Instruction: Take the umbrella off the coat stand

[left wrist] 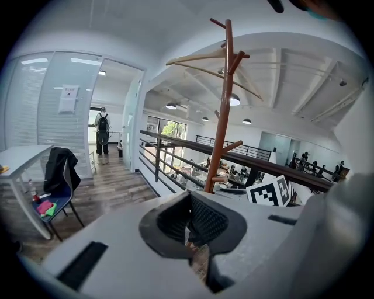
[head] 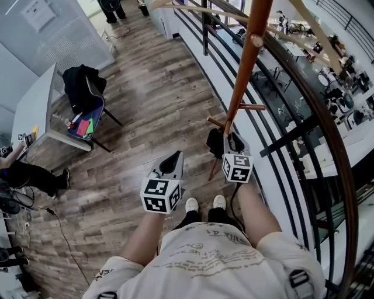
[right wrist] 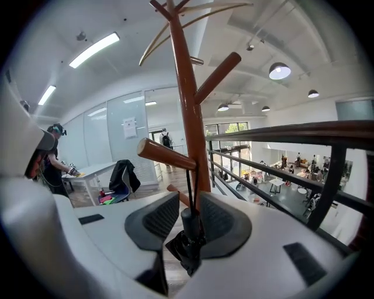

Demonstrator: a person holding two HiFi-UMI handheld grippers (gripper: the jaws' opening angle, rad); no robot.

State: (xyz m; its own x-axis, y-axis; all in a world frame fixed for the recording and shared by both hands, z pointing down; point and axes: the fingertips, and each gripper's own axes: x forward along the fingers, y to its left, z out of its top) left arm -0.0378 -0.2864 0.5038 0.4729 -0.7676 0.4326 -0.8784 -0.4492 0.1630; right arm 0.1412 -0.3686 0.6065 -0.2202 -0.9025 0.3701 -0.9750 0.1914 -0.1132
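Between the right gripper's [right wrist: 189, 210] fingers sits the handle of the folded black umbrella [right wrist: 188, 242], clamped. Its long axis is upright, its body points down, and its strap [right wrist: 188, 181] runs up to a peg [right wrist: 166, 155] of the coat stand [right wrist: 186, 111] just beyond. Freeing it likely means lifting the loop off the peg's tip, while the left gripper [left wrist: 188, 222], farther from the stand, is clenched on nothing.

Wood-plank floor [head: 146, 99], grey-brown, runs along mezzanine. Left side: white desk [head: 36, 105], blue chair [head: 96, 114] just beside it, black jacket [head: 82, 84] draped over chair back. Frosted glass wall [head: 64, 35] behind, paper sheet [head: 38, 13] stuck on it. Right side: dark railing [head: 290, 136], open hall below. Round ceiling lamp [right wrist: 279, 70] lit, strip light [right wrist: 93, 49] overhead, bright windows [right wrist: 231, 129] far off.
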